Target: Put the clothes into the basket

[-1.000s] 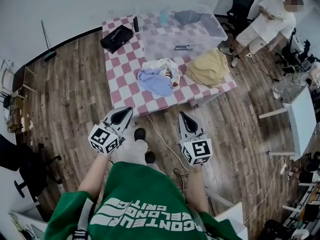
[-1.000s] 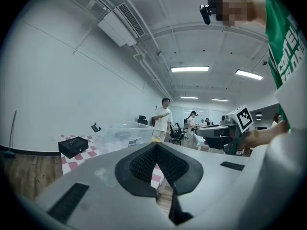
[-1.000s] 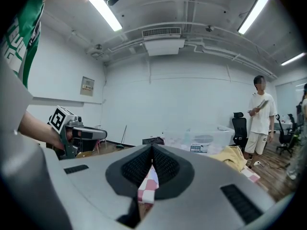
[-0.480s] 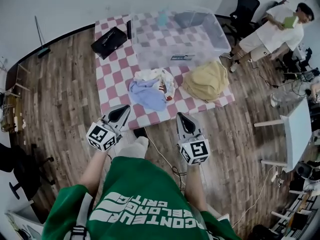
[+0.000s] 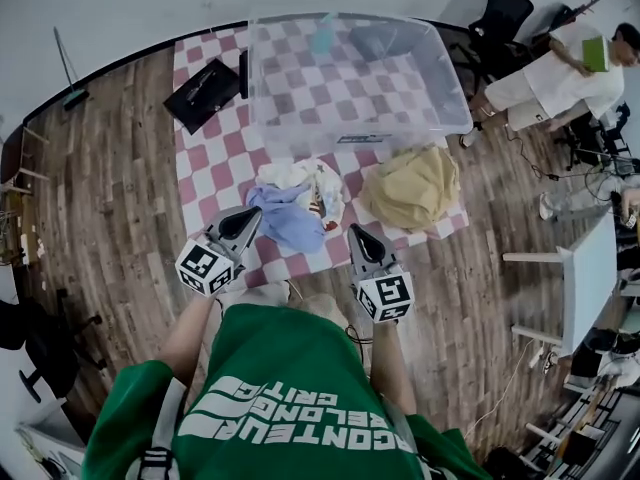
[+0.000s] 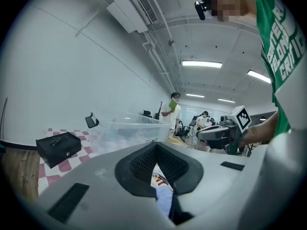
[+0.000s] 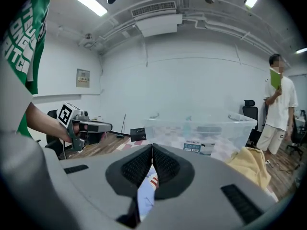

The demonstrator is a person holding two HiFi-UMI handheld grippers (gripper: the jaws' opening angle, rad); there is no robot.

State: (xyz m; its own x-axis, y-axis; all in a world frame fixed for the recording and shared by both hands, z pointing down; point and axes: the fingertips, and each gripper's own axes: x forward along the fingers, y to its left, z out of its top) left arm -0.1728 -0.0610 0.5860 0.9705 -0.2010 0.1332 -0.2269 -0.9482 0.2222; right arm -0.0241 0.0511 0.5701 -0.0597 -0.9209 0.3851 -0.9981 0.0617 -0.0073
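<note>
Clear basket [image 5: 352, 118]: two small bits inside. Crumpled blue-white clothes [image 5: 293, 200] and yellow heap [image 5: 412, 186] at its 6 o'clock. Left tool [image 5: 250, 217] and right tool [image 5: 357, 234] closed tight, empty.

Two clothes piles [image 5: 290, 208] [image 5: 412, 186], one basket [image 5: 300, 128]

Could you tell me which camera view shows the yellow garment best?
The head view: the whole yellow garment lies beside the clear bin. The right gripper view shows only part; the left gripper view, a sliver.

free: bare checkered table [image 5: 205, 183] left of clothes [image 5: 295, 203] | blocked: basket [image 5: 340, 136] behind
</note>
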